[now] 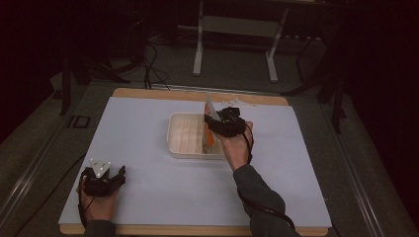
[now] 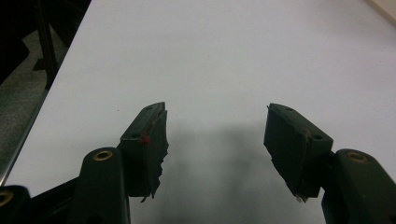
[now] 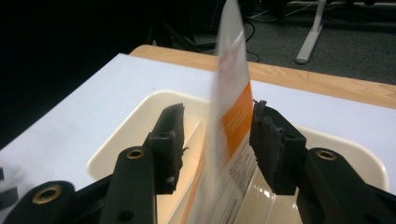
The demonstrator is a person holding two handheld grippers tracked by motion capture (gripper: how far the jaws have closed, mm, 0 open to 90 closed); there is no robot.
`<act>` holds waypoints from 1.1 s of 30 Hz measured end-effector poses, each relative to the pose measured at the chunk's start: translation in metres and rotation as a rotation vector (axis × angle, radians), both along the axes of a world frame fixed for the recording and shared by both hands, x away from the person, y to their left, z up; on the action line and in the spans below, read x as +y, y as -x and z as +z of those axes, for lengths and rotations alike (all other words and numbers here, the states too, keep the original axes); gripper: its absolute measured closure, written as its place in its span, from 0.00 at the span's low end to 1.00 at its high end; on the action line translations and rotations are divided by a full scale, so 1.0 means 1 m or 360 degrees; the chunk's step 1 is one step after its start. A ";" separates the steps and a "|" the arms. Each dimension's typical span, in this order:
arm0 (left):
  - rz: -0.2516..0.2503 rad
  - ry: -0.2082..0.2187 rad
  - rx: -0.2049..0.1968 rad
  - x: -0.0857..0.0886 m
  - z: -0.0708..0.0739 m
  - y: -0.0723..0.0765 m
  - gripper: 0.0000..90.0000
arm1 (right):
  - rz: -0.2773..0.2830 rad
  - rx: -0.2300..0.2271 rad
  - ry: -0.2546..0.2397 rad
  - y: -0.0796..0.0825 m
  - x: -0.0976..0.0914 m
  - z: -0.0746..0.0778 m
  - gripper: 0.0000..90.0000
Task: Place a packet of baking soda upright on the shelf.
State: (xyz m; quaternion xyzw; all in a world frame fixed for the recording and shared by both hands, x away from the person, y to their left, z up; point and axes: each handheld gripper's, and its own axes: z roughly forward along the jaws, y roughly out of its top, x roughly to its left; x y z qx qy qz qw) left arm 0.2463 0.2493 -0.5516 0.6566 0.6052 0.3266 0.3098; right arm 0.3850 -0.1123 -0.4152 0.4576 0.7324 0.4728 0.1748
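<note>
Right gripper view is showing the orange-and-white card (image 3: 231, 116) standing on edge in the cream tray (image 3: 126, 126), long axis pointing up, between the part-open jaws of the right hand-held gripper (image 3: 217, 140). The left hand-held gripper (image 2: 215, 140) is resting wide open and empty over the surface (image 2: 224, 56).
</note>
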 end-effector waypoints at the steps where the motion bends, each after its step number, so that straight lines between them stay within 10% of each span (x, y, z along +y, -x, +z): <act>1: 0.0001 -0.0002 -0.0001 0.000 0.000 0.000 0.44 | 0.0023 0.0009 0.0001 0.003 0.001 -0.001 0.65; 6: 0.0000 -0.0003 -0.0001 0.000 0.000 0.000 0.44 | 0.0001 -0.0025 0.0074 0.007 0.007 0.001 0.97; 11: -0.0001 0.0000 0.0006 0.000 0.000 0.000 0.44 | -0.0042 0.0003 0.0080 -0.005 0.008 0.004 0.98; 18: 0.0002 0.0003 0.0006 0.000 0.000 0.000 0.44 | 0.0048 0.0015 0.0010 -0.004 -0.003 0.011 0.63; 33: 0.0010 0.0004 -0.0001 0.001 0.000 0.000 0.44 | 0.0279 0.0007 0.0096 0.027 -0.040 0.021 0.39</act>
